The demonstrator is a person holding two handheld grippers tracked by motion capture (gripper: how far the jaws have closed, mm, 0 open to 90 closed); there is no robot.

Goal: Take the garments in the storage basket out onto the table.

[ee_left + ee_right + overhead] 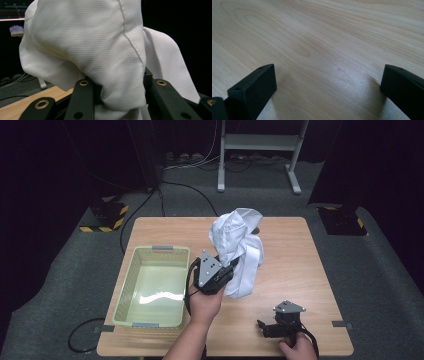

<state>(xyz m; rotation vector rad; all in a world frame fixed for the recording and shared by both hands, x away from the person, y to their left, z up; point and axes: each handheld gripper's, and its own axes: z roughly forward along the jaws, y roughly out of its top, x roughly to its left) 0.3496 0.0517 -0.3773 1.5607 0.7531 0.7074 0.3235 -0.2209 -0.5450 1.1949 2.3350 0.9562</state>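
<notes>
A white cloth (239,245) hangs bunched above the middle of the wooden table (295,270). My left gripper (231,266) is shut on the cloth's lower left side. In the left gripper view, the cloth (95,42) bulges up over the two black jaws of the left gripper (117,87), pinched between them. My right gripper (262,327) rests low near the table's front right edge, with a hand behind it. In the right gripper view, the right gripper (327,82) is open, with bare table (324,37) between its jaws.
A pale green plastic basket (152,249) stands on the left of the table with nothing in it. Behind the table, a white metal stand (260,142) and cables lie on the grey floor. Yellow-and-black striped bases (105,215) sit at both far sides.
</notes>
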